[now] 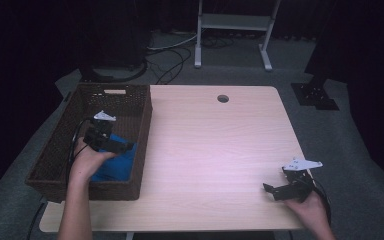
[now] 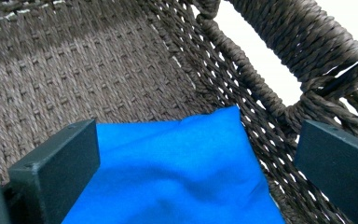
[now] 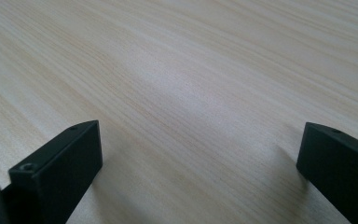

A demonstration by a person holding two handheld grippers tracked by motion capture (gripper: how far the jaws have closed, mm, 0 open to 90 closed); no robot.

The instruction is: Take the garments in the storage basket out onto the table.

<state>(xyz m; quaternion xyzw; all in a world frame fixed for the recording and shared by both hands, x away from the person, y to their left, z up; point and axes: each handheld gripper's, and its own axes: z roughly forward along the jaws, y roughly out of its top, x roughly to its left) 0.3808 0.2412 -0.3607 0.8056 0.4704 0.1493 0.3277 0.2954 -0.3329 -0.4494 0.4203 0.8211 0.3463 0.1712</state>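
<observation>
The blue cloth [image 1: 115, 165] lies inside the brown woven basket [image 1: 60, 145], down at the near end and close to the right wall. The basket sits on the left side of the wooden table [image 1: 215, 145].

The left gripper [image 1: 122, 147] is down in the basket, right over the cloth. In the left gripper view its two black jaws stand wide apart, with the blue cloth [image 2: 177, 172] spread out between them and below them. The jaws are not pinching anything. I think this is the putting-away step: the cloth looks like it is already lying in the basket, let go (or it could be that the gripper is about to pick it up, and the pictures alone do not settle which).

The right gripper [image 1: 272, 191] rests far off at the near right corner of the table. Its jaws are also wide apart, and the right gripper view shows bare wood [image 3: 191, 93] between them. It holds nothing.

If the cloth is being put away, the next move is easy: lift the left gripper straight up and out. It should stay away from the basket wall [image 2: 242, 88], which is very near the right jaw, so it does not bump or drag the basket. If the cloth is to come out, the jaws need to go down and squeeze a fold first.
</observation>
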